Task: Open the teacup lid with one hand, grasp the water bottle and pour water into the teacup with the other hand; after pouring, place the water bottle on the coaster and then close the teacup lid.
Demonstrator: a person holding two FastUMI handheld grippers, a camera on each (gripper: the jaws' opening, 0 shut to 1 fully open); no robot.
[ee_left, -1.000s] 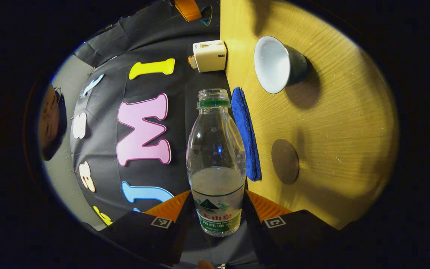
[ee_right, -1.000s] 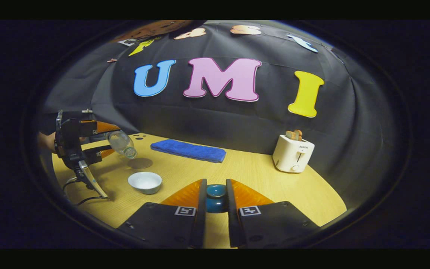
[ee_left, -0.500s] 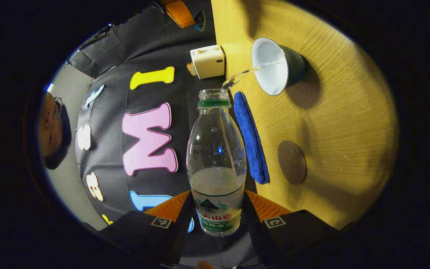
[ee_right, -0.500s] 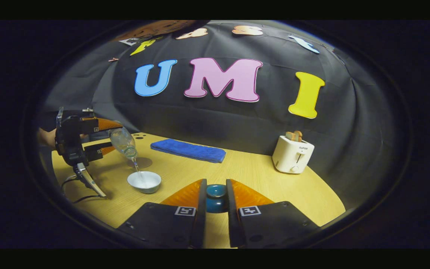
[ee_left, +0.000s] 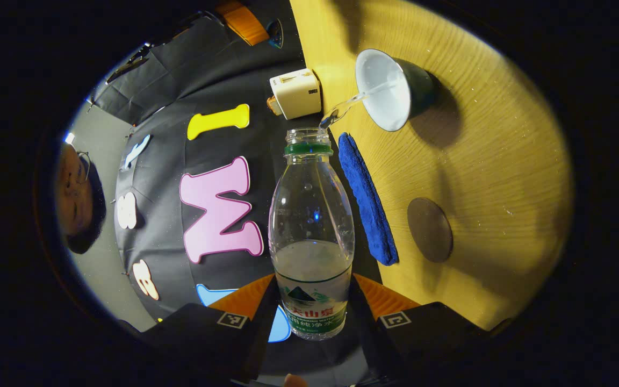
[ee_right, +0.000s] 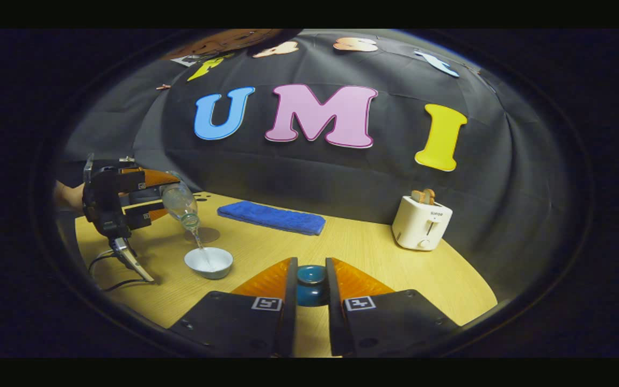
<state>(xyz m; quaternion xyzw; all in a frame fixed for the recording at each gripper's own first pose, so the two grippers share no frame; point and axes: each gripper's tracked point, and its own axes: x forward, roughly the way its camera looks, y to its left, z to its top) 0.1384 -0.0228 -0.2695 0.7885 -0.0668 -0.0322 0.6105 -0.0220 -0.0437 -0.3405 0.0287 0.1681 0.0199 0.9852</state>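
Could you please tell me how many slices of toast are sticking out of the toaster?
2: both stand side by side in the top slot of the white toaster, the toast slices at the table's far right by the black cloth. Any slices sunk inside would be hidden.

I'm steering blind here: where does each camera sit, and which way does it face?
Left gripper view: rides the tilted left claw, looking along the clear plastic water bottle toward the white-lined teacup.
Right gripper view: rides the right claw, level, gripping the blue teacup lid, facing the booth wall.
Shared: teacup, blue cloth, white toaster.
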